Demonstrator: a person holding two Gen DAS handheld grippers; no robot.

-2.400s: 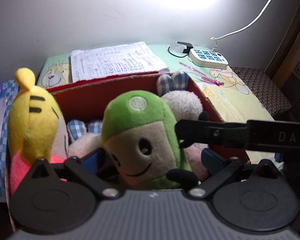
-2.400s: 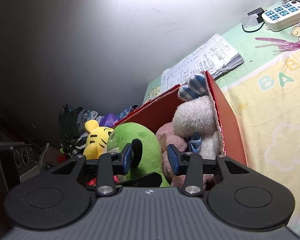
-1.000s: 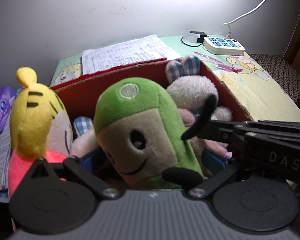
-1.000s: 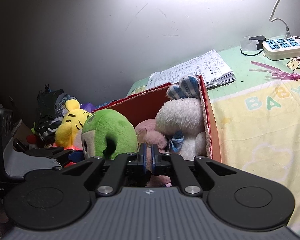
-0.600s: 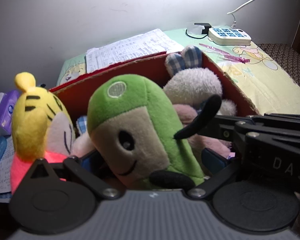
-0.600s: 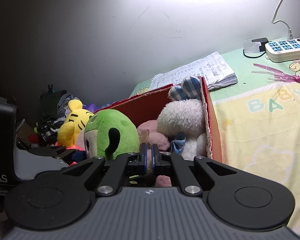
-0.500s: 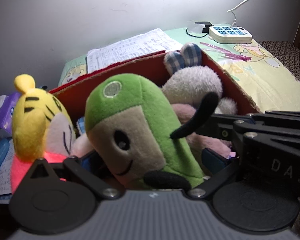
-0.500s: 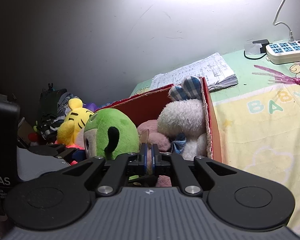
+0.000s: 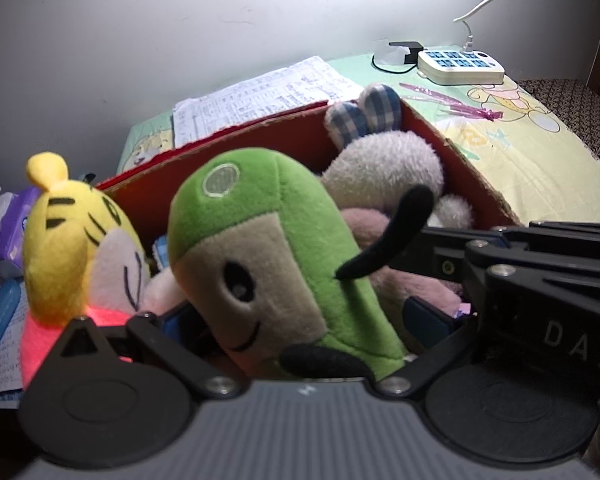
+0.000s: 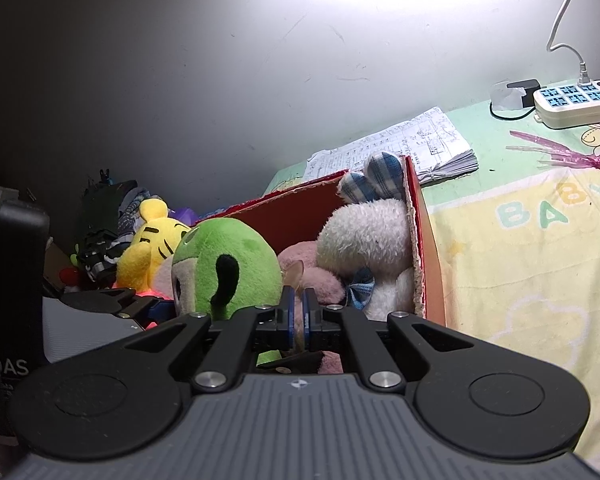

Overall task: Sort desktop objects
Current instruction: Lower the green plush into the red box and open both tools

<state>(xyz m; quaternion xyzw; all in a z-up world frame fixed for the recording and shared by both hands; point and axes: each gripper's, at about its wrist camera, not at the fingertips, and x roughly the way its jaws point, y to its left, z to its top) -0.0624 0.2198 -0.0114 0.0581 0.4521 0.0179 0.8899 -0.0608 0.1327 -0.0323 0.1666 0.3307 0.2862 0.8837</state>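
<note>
Since the earliest frames, right gripper (image 10: 297, 314) has gone from spread fingers to fingers drawn together with only a sliver between the blue pads; green plush toy (image 9: 268, 256) now leans further left and its black arm sticks up toward the right.

Item 1: green plush toy. Sits at the near end of the red cardboard box (image 9: 260, 148), between the blue pads of the left gripper (image 9: 300, 320). Pads stand wide either side of its lower body; whether they press on it cannot be told.

Item 2: right gripper. Pinched shut beside the toy's right flank; black strip lies just below the pads, but what is caught there, if anything, cannot be told.

Item 3: yellow tiger plush (image 9: 68, 236). Upright at the box's left near corner, touching the green toy's left side.

Item 4: white plush with checked ears (image 9: 384, 160). Fills the far right corner, ears above the rim. Pink plush (image 10: 308, 276) lies below it.

Item 5: box edges. Right wall is ragged cardboard; interior is crowded.

Item 6: open room. Yellow-green printed cloth (image 10: 520, 240) right of the box lies bare nearby. Stack of papers (image 10: 416, 144) sits just beyond the far rim; power strip (image 10: 576, 104) and pink wrapper (image 10: 560, 154) lie far right.
</note>
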